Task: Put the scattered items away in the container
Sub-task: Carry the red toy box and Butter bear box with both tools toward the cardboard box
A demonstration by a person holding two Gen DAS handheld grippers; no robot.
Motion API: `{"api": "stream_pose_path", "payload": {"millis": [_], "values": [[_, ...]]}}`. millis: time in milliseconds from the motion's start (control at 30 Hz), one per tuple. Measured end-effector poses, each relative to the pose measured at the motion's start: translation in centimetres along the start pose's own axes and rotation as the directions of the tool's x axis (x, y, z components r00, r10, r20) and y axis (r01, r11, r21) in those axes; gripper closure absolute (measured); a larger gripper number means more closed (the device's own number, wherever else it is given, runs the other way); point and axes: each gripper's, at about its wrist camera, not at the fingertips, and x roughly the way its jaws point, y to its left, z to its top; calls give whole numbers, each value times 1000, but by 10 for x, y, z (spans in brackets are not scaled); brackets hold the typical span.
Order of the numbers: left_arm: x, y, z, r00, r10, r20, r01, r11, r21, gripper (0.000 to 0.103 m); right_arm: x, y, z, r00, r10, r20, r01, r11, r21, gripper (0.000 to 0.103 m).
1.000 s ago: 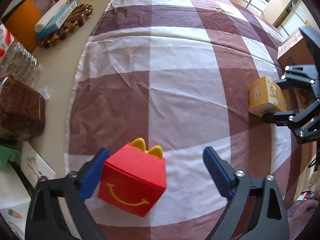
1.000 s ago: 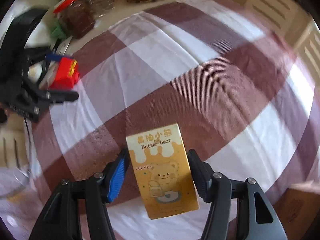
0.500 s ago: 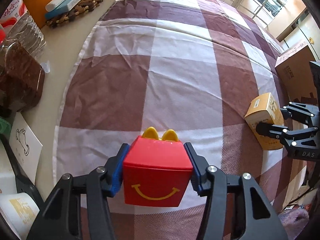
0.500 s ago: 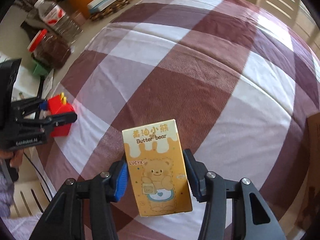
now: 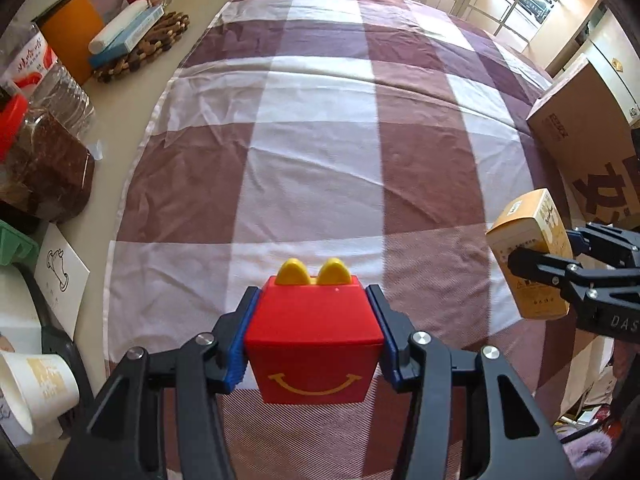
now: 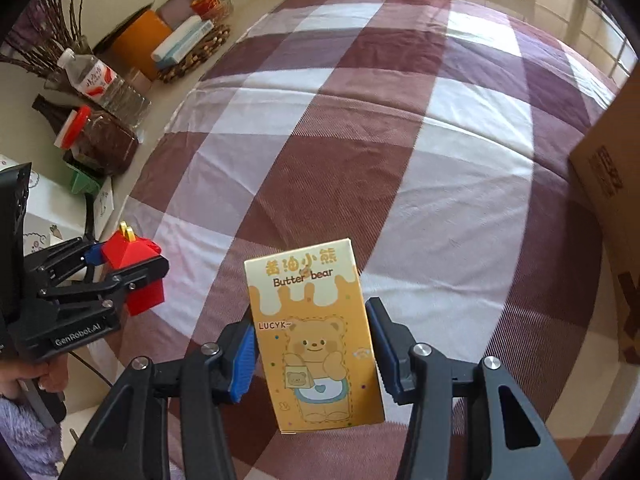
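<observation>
Indoors, checked cloth point(image 5: 320, 168) on table, L jaws grip red box point(image 5: 314, 344), R yellow carton point(image 6: 314, 344).

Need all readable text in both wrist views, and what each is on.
"Butter bear" and "LUCYK": yellow box held in the right gripper; the Chinese characters above them are legible.
"GenRobot.AI": body of the left gripper.
"DAS", cut off by the frame edge: right gripper's body in the left wrist view.
Yellow smile, no words: red box.
Too small or blurred: cardboard box print, water bottle label, paper cup logo.
</observation>
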Motion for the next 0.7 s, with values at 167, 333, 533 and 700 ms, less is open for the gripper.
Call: {"api": "stream_pose_path", "payload": {"millis": [167,333,533,700], "values": [[-19,-14,0,1000,10,12,-10,1000,-6,50,-27,4,-9,998,-8,55,7,1000,17,52],[-38,-30,2,1000,8,27,-8,1000,-11,50,-56,2,-19,994,-3,109,-3,998,61,52],[-61,-52,5,998,16,63,-18,1000,26,50,-91,-3,-33,986,-29,165,11,994,104,52],[-77,-74,7,996,1,88,-7,998,61,50,-111,-10,-47,980,-49,194,22,990,140,52]]}}
